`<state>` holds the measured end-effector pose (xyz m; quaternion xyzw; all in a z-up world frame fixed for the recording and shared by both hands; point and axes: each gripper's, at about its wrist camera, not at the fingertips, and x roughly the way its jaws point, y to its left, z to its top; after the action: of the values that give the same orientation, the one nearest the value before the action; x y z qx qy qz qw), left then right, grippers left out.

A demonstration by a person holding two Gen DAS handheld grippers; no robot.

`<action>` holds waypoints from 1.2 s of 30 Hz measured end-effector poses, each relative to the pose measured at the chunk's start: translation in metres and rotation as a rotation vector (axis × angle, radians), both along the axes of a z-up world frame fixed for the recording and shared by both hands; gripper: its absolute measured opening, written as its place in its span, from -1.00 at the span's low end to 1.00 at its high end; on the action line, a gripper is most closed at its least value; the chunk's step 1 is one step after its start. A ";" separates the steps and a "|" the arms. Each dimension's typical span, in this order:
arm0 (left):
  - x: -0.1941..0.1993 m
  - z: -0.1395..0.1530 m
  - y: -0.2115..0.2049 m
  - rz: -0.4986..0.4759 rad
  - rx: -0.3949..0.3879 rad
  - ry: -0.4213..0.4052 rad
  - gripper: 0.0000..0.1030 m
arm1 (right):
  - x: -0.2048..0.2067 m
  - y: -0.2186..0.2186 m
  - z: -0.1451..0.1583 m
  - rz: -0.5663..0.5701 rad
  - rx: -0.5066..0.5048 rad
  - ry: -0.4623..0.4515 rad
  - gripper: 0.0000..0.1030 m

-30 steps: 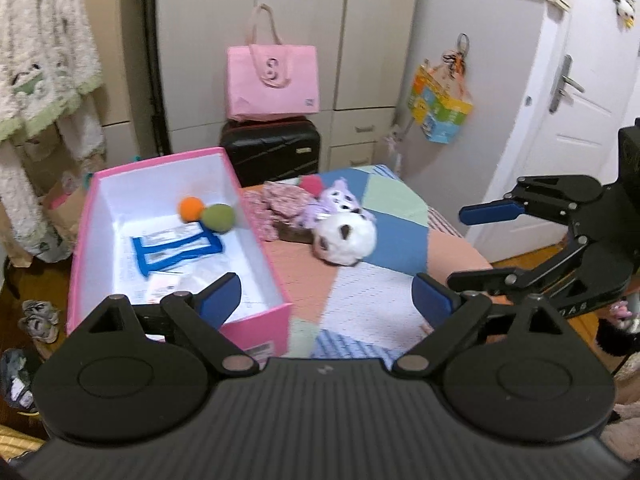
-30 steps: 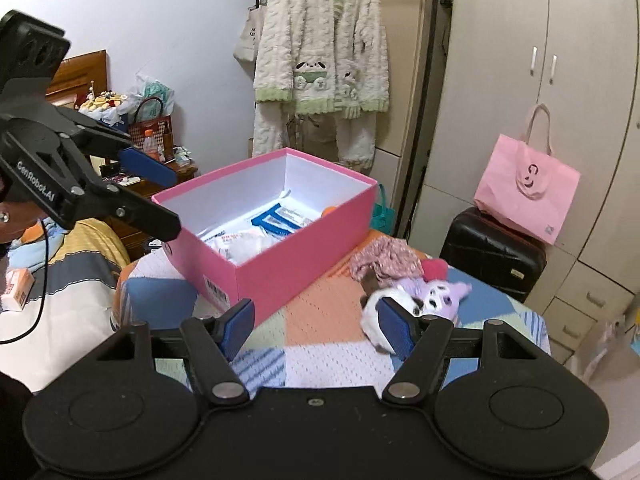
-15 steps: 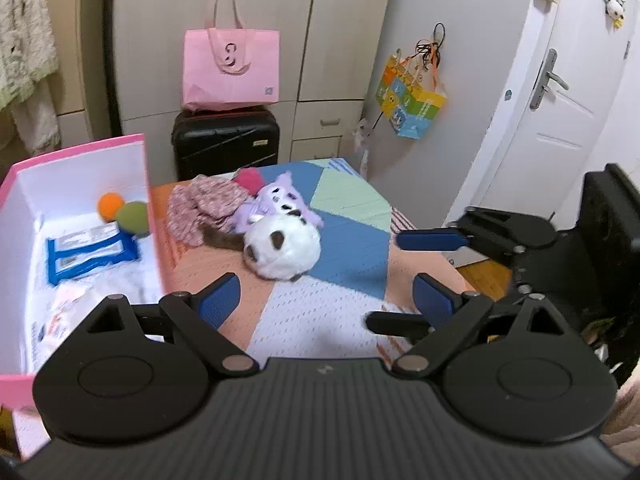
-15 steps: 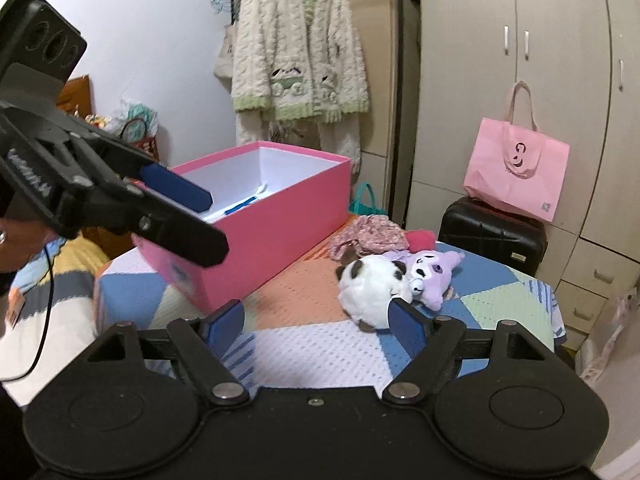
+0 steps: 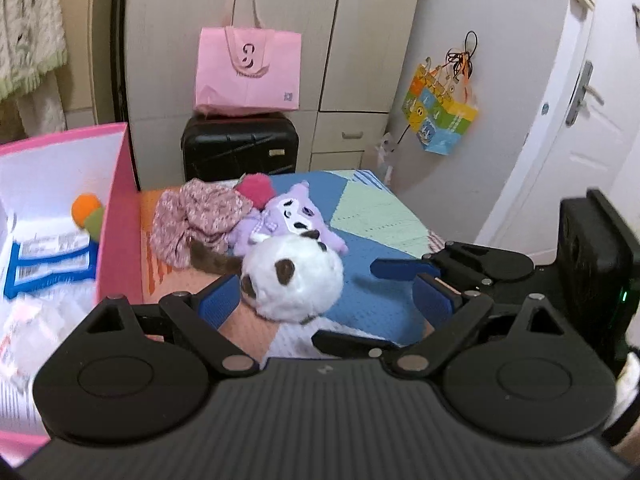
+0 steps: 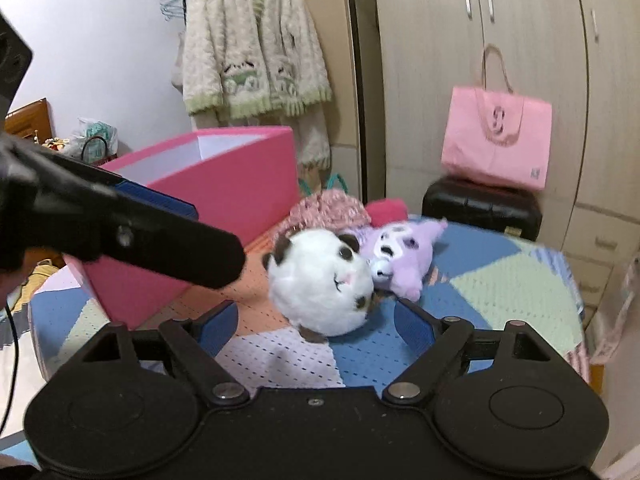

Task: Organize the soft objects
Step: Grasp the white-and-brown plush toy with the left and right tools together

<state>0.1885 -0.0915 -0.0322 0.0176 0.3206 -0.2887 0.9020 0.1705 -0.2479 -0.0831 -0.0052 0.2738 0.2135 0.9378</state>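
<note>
A round white panda plush [image 5: 294,278] [image 6: 320,282] lies on the patchwork table cover. Behind it lie a purple plush [image 5: 294,216] [image 6: 404,254], a pink floral cloth [image 5: 196,216] [image 6: 330,206] and a pink pompom [image 5: 256,190]. The open pink box [image 5: 120,216] [image 6: 224,196] stands to the left. My left gripper [image 5: 326,300] is open, its jaws on either side of the panda, just short of it. My right gripper [image 6: 316,322] is open, close in front of the panda; it shows at the right of the left wrist view [image 5: 404,268].
In the box lie an orange ball [image 5: 85,207], a green ball [image 5: 94,222] and blue-edged packets [image 5: 48,258]. A black suitcase [image 5: 240,144] with a pink bag [image 5: 248,70] stands behind the table. A door [image 5: 592,120] is at right. A fluffy cardigan [image 6: 252,44] hangs at the back.
Both grippers have moved from beside the pink box to the plush pile; the panda is now large and near between the jaws. Both stay open.
</note>
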 end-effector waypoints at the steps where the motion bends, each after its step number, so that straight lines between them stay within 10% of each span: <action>1: 0.003 -0.003 -0.003 0.007 0.010 -0.002 0.82 | 0.004 -0.002 -0.002 0.000 0.011 0.018 0.71; 12: 0.033 -0.025 -0.013 0.068 0.018 0.014 0.79 | 0.036 -0.009 -0.021 0.004 0.153 0.171 0.70; 22: 0.055 -0.045 -0.012 0.060 -0.043 0.164 0.57 | 0.039 0.004 -0.024 0.005 0.095 0.144 0.57; 26: 0.056 -0.051 -0.013 0.093 -0.014 0.155 0.37 | 0.038 0.009 -0.025 0.003 0.062 0.122 0.26; 36: 0.049 -0.056 -0.011 0.096 -0.026 0.132 0.33 | 0.030 0.017 -0.023 -0.004 -0.025 0.051 0.22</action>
<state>0.2378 -0.1030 -0.0882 -0.0286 0.3760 -0.2498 0.8919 0.2007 -0.2310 -0.1063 -0.0109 0.3002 0.2082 0.9308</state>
